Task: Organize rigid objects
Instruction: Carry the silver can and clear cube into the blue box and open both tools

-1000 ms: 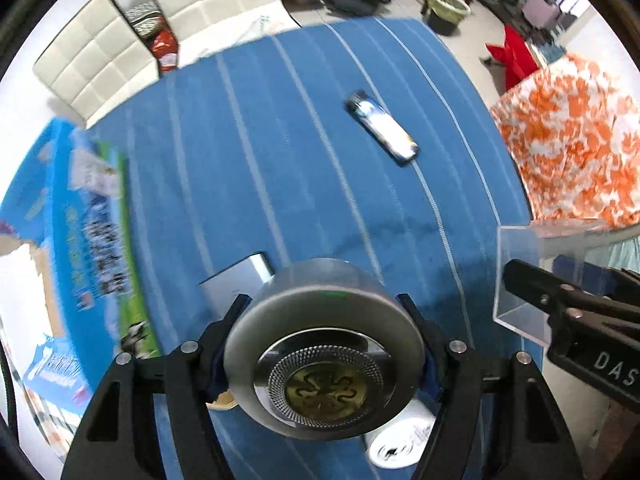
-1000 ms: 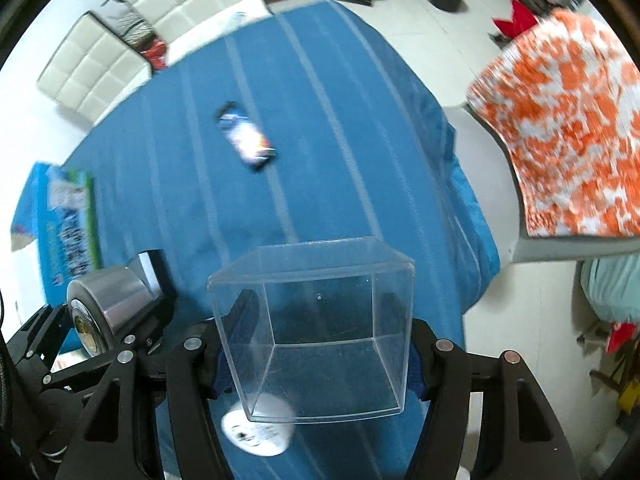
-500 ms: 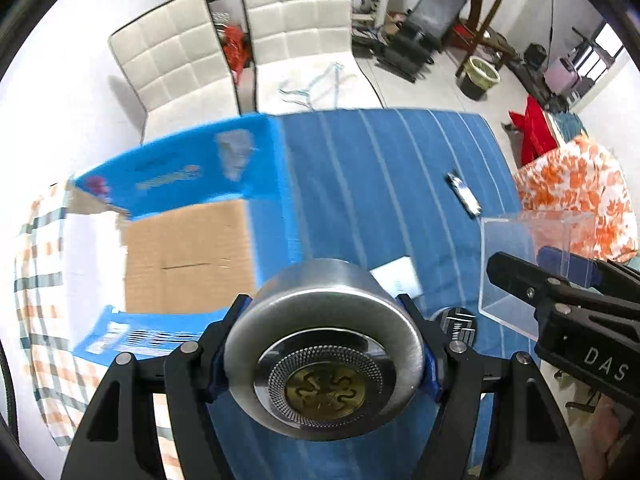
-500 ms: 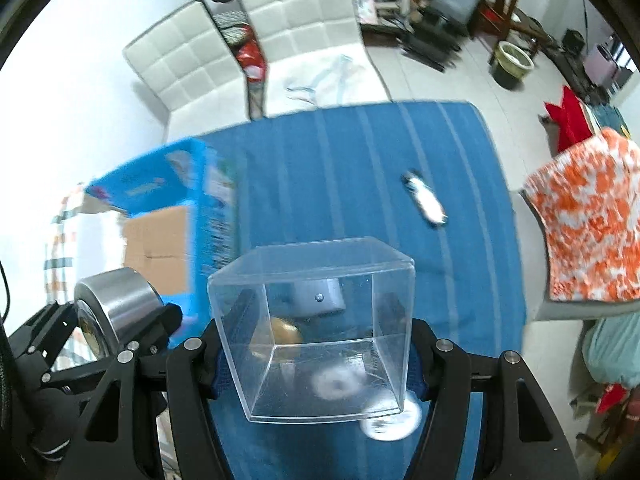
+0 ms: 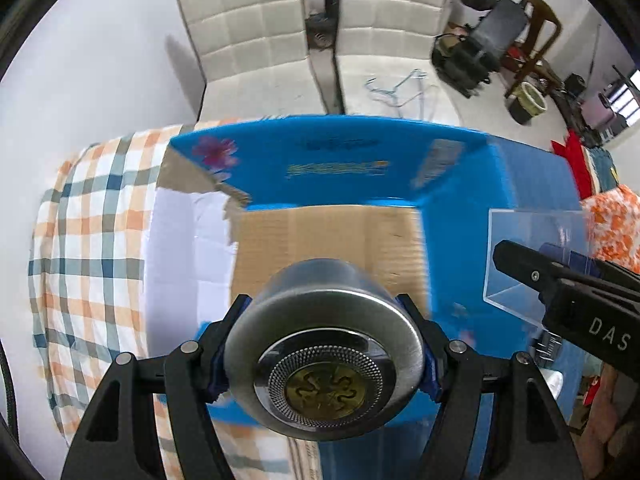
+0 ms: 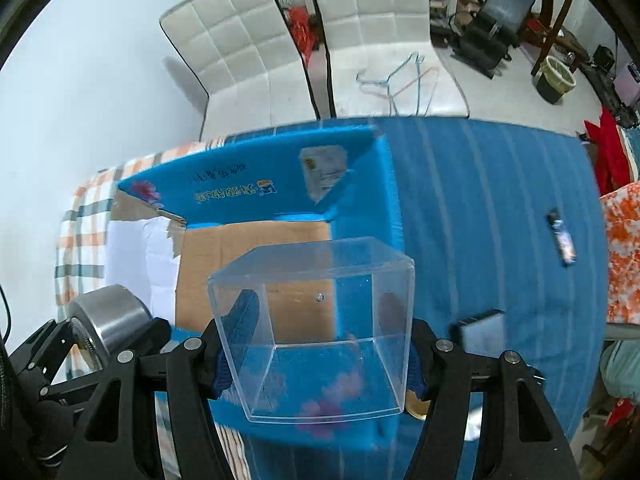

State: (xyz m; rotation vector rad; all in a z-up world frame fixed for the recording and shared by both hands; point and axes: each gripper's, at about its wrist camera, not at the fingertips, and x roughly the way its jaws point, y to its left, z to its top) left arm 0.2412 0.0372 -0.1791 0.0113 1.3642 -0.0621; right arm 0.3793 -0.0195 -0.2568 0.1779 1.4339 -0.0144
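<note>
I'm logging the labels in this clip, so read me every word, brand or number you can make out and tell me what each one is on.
"DAS": white letters on the black body of the right tongs, cut off at the picture's edge.
Blue cardboard box, inner wall: yellow and dark printed lines, too blurred to read.
White sticker on the same wall: too small to read.
Metal cylinder in the left tongs: gold emblem, no letters.

tin (image 5: 324, 336): brushed metal | cube (image 6: 316, 320): clear, probably plastic | box (image 5: 332, 240): cardboard
</note>
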